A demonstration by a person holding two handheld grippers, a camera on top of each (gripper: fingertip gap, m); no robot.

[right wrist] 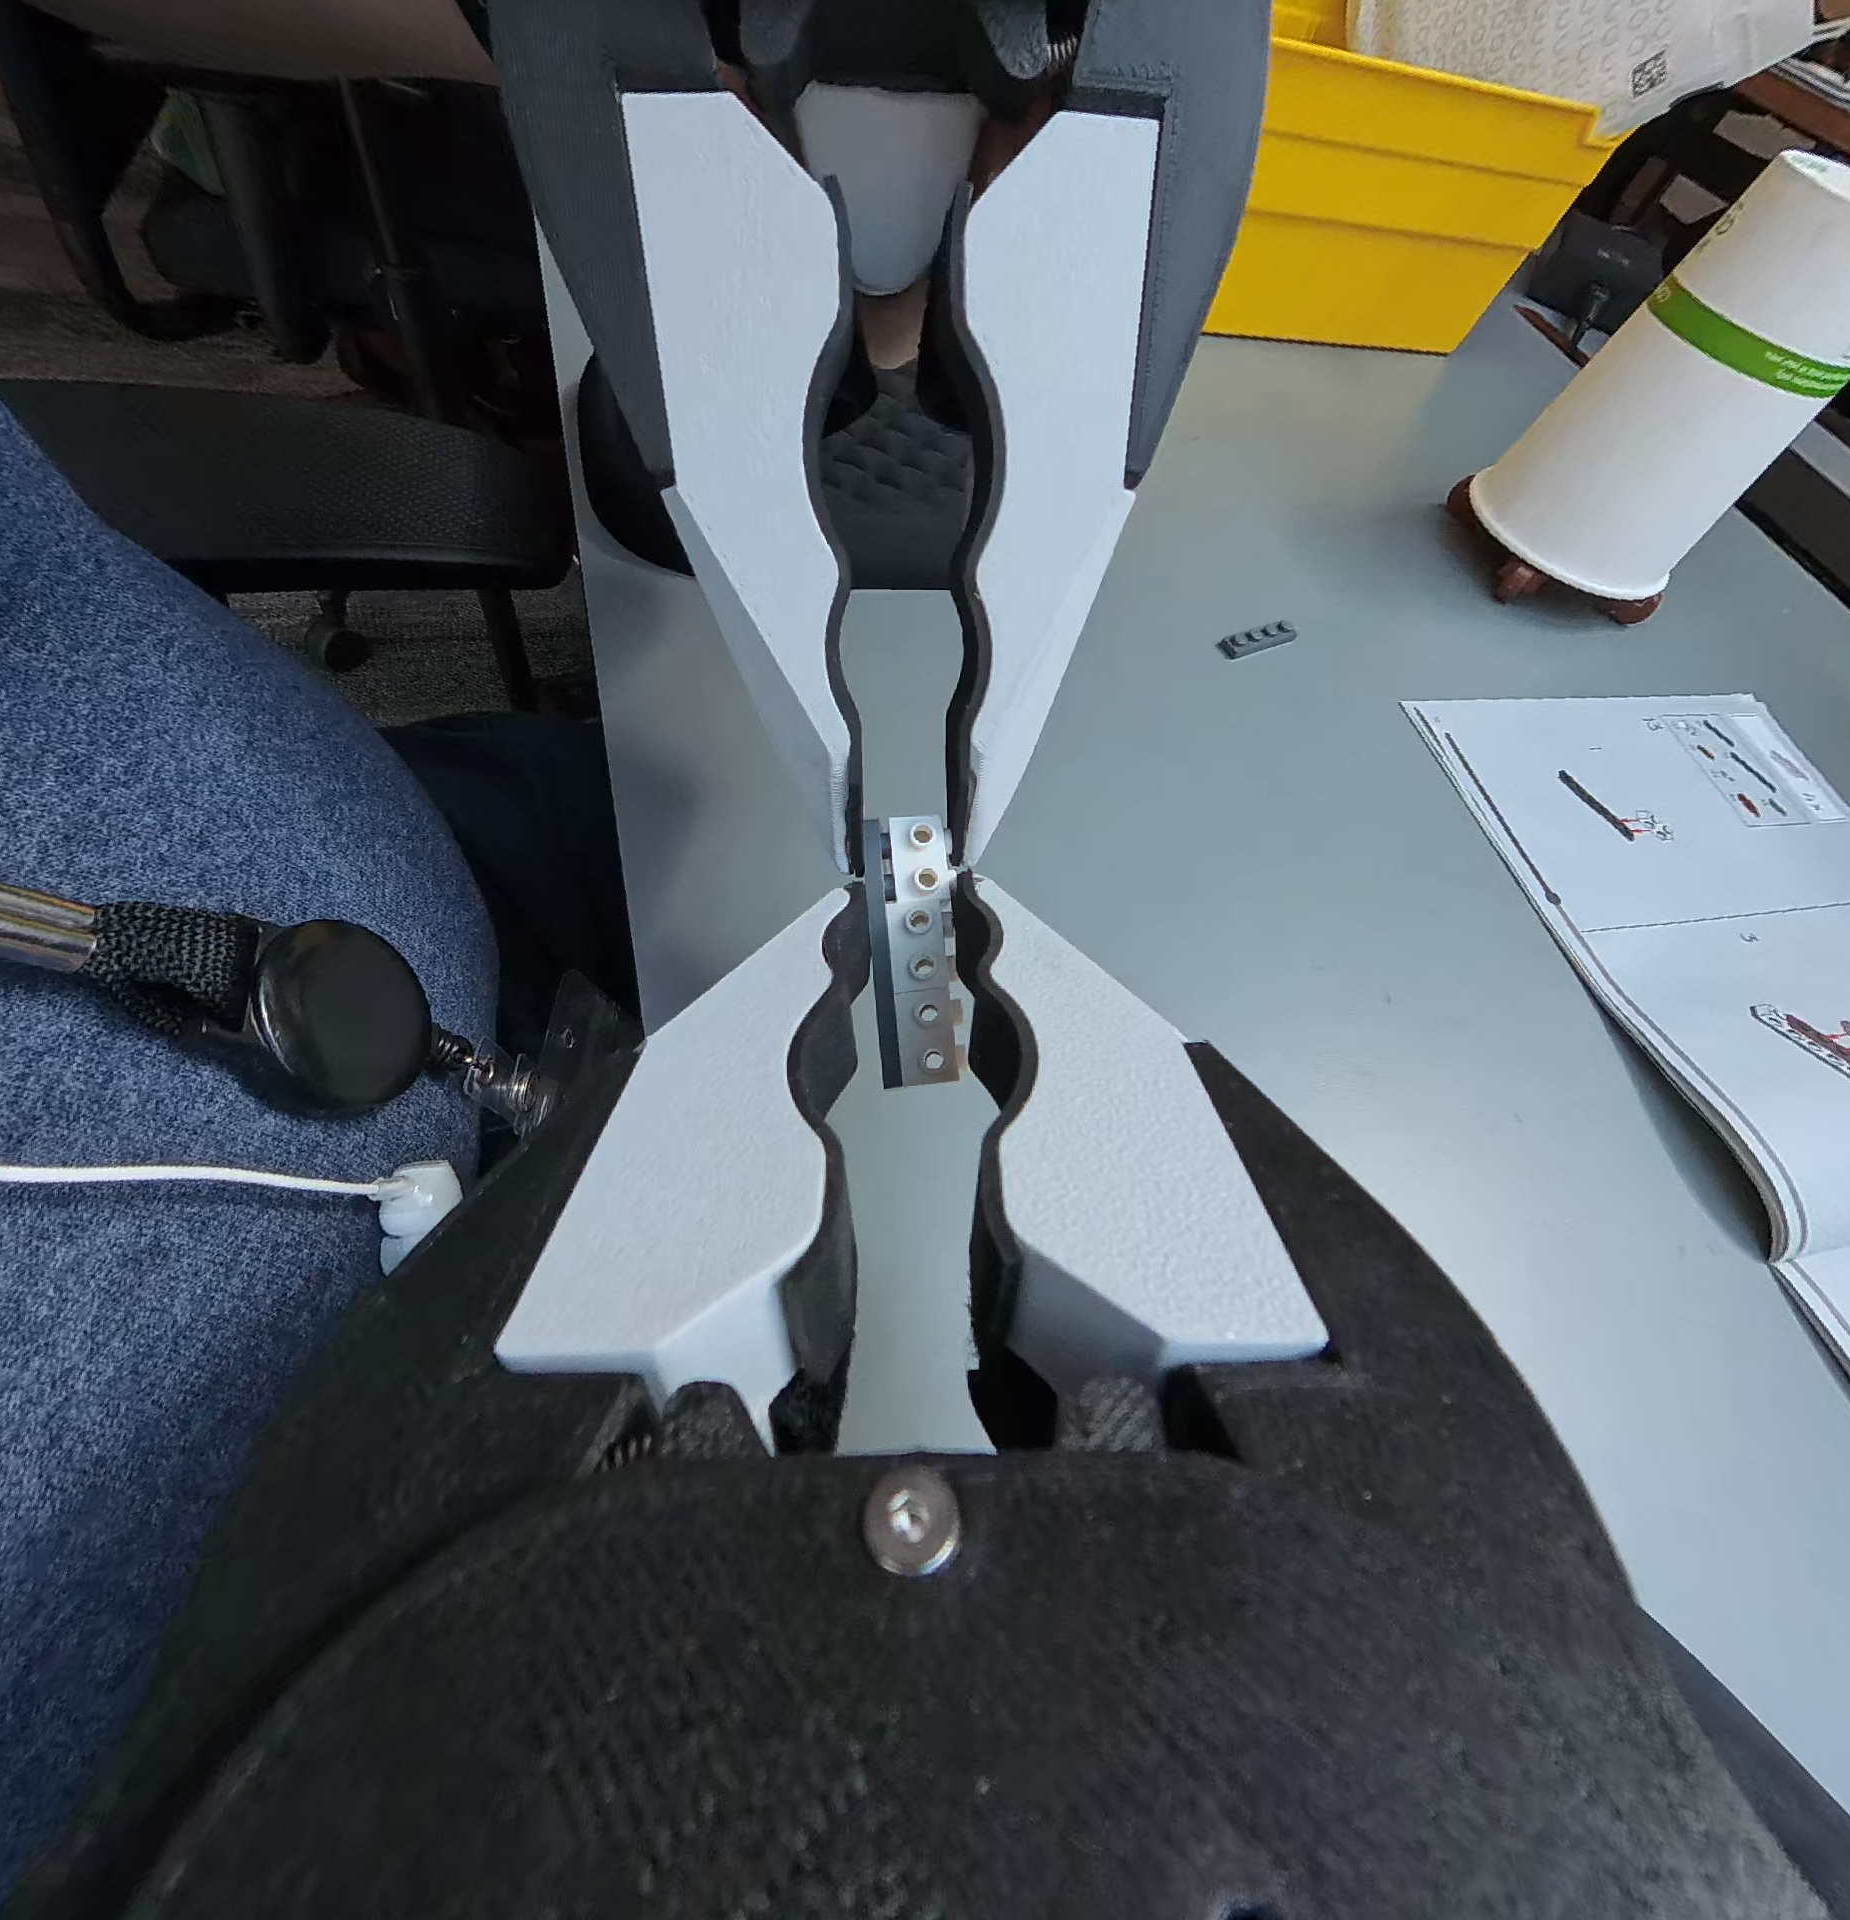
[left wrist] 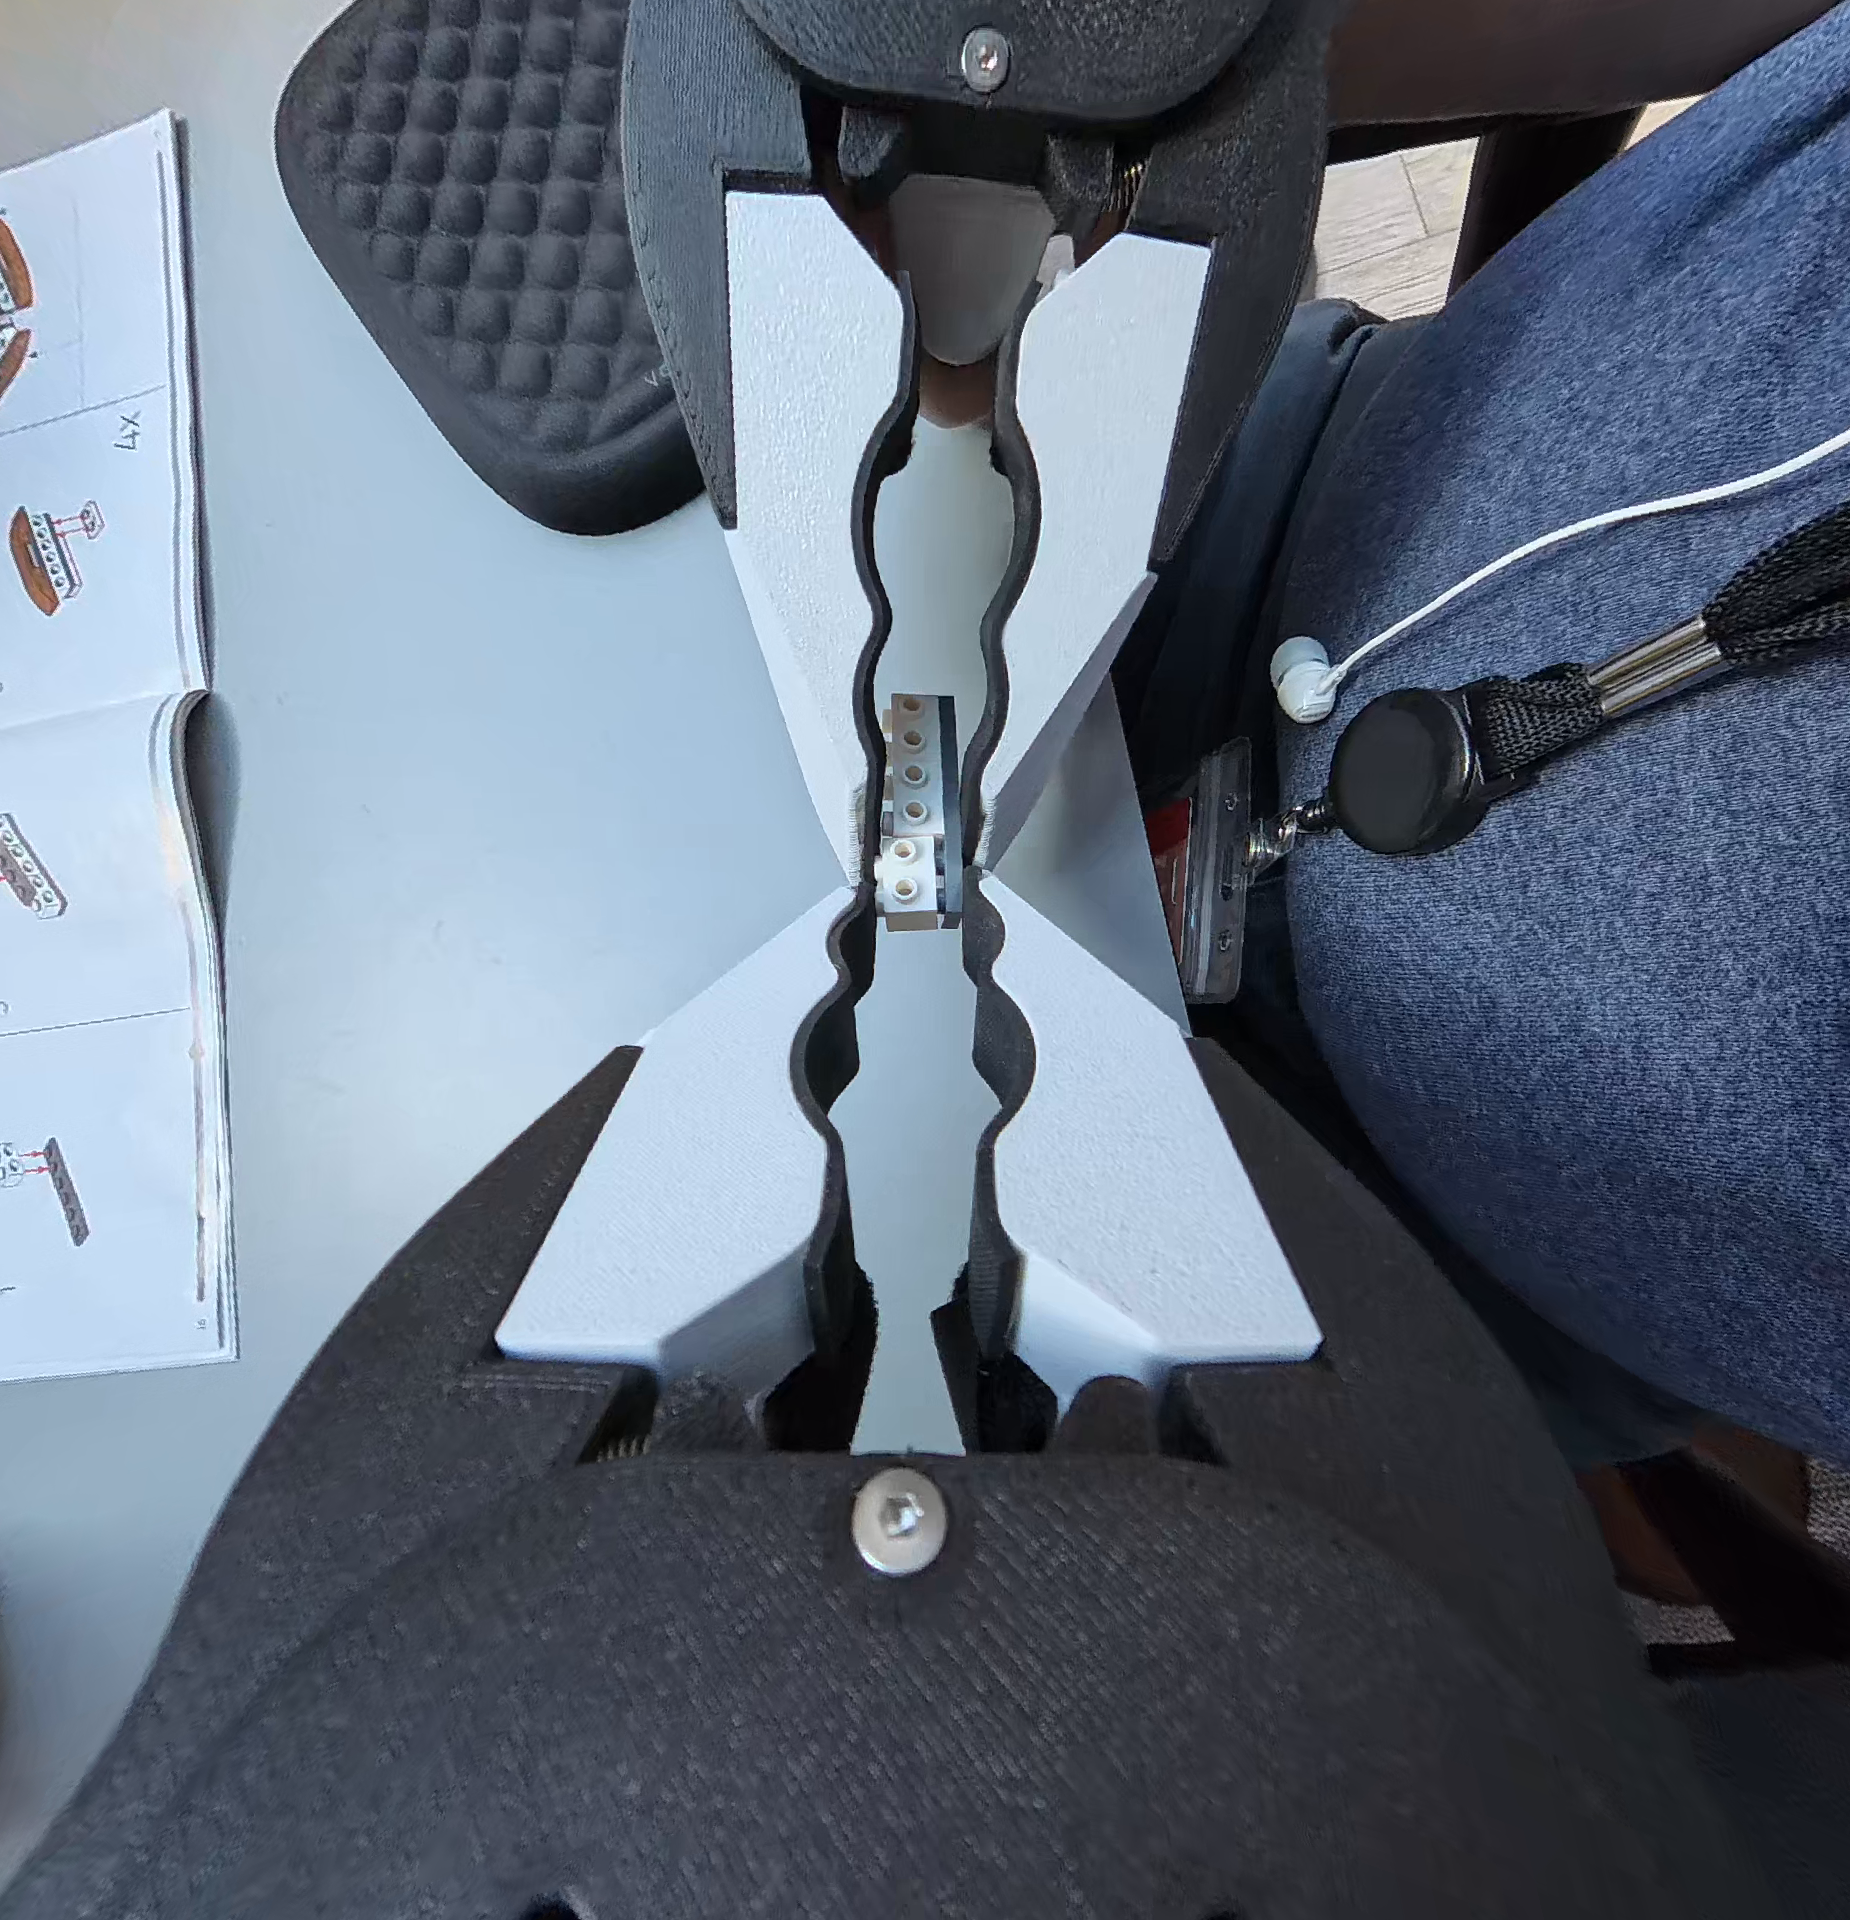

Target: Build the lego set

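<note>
While the open instruction booklet (left wrist: 79, 727) lies flat at the far left of the grey table (left wrist: 485, 831) in the left wrist view, with a black dimpled pad (left wrist: 485, 260) just beyond it, the two grippers meet tip to tip over the middle of the scene. The left gripper (left wrist: 913, 902) has its fingers drawn narrow around one end of a small lego assembly (left wrist: 919, 805), a dark plate with pale grey and white studded bricks along it, and the right gripper (left wrist: 921, 821), reaching in from the opposite side, has its fingers equally narrow around the other end. The assembly is held up off the table, bridging the two pairs of tips. To the right of them in that view sits a person in a blue garment (left wrist: 1575, 831), with a black badge reel (left wrist: 1420, 769) and a white earbud (left wrist: 1300, 681) resting on it. In the right wrist view, further right across the table, a single dark studded plate (right wrist: 1255, 639) lies loose, near a white paper cup (right wrist: 1669, 384) standing upside down, with a yellow bin (right wrist: 1388, 208) behind.
</note>
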